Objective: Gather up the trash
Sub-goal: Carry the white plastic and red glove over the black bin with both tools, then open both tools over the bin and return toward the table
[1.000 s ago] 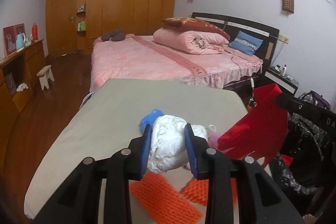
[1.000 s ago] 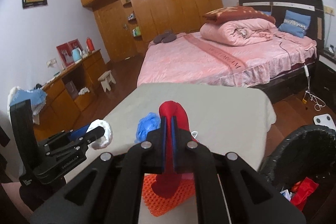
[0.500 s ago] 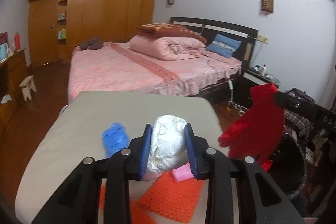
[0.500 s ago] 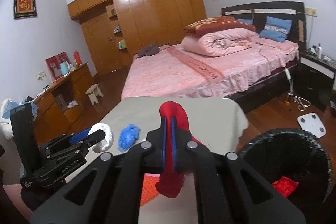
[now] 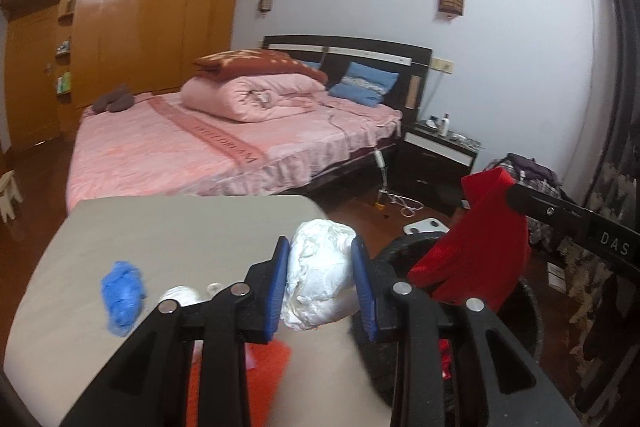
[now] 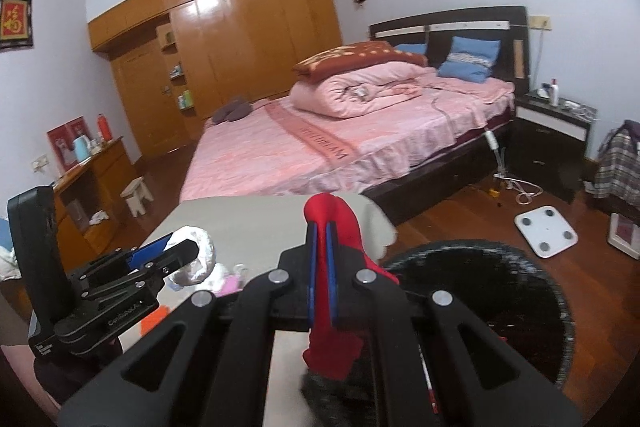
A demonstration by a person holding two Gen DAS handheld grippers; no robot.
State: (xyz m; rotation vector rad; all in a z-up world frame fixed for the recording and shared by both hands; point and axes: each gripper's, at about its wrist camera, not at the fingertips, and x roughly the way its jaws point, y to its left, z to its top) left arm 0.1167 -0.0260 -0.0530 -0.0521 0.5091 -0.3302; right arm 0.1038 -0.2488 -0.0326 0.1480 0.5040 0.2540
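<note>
With 2 pieces carried at once, the left gripper (image 5: pixel 322 285) clamps a white paper wad (image 5: pixel 320 283) and the right gripper (image 6: pixel 322 267) pinches a red scrap (image 6: pixel 334 223), both near the black bin (image 6: pixel 500 291), likely for dropping.

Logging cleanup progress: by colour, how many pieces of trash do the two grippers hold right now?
White crumpled wad, in left gripper: 1
Red floppy piece, in right gripper: 1
Total: 2
</note>
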